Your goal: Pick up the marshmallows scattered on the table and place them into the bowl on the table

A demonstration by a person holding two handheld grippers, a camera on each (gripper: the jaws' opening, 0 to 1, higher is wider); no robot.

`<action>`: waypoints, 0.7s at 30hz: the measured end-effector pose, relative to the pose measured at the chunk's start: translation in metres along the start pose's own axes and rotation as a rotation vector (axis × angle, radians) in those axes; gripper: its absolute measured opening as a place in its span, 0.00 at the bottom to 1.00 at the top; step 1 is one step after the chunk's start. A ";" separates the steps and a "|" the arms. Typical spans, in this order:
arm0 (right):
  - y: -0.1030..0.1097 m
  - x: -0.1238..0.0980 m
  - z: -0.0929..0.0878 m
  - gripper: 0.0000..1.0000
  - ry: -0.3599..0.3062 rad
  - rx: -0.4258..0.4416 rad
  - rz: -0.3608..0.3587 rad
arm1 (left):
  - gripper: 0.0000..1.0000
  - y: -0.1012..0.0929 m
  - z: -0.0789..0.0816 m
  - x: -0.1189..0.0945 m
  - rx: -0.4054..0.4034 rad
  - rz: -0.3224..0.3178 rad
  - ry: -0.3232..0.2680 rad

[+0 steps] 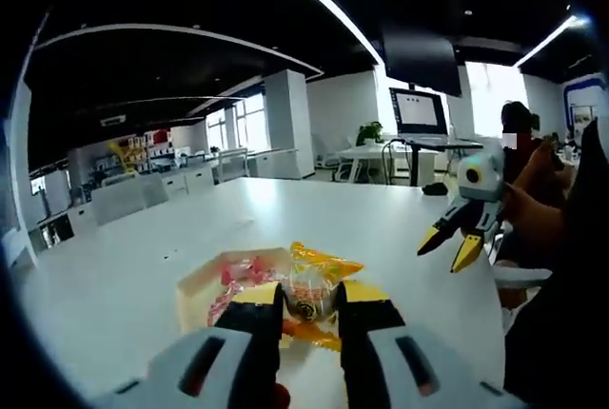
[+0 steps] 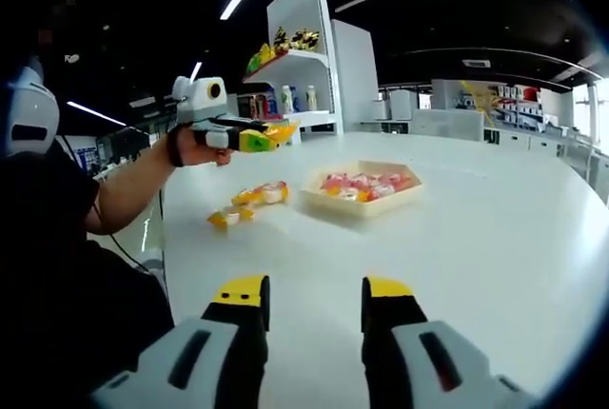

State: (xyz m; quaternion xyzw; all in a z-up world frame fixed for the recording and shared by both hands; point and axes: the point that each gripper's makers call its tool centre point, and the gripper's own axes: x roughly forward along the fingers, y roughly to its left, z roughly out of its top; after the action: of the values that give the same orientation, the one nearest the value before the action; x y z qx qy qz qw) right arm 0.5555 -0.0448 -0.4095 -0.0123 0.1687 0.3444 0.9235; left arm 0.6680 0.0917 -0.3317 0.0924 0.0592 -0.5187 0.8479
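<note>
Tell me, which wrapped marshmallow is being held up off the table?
The yellow-wrapped marshmallow pinched in the left gripper, raised above the bowl. The other loose marshmallows lie on the table beside the bowl.

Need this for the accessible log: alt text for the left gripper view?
The left gripper holds a yellow-wrapped marshmallow above a white table, over a shallow tray-like bowl of wrapped sweets. At right, the right gripper hangs open in the person's hand.

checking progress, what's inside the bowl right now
The shallow bowl holds several wrapped marshmallows, pink and orange. Anything beneath that top layer is covered. The left gripper holds another wrapped marshmallow above it.
</note>
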 end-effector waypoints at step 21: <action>0.002 0.004 -0.003 0.37 0.012 -0.002 0.012 | 0.23 0.049 0.011 0.038 -0.172 0.117 -0.157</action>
State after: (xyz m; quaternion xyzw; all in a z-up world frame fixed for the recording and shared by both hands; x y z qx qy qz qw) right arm 0.5562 -0.0417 -0.4131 -0.0141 0.1739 0.3499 0.9204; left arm 0.7289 0.0779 -0.3241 -0.0183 0.0315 -0.4669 0.8836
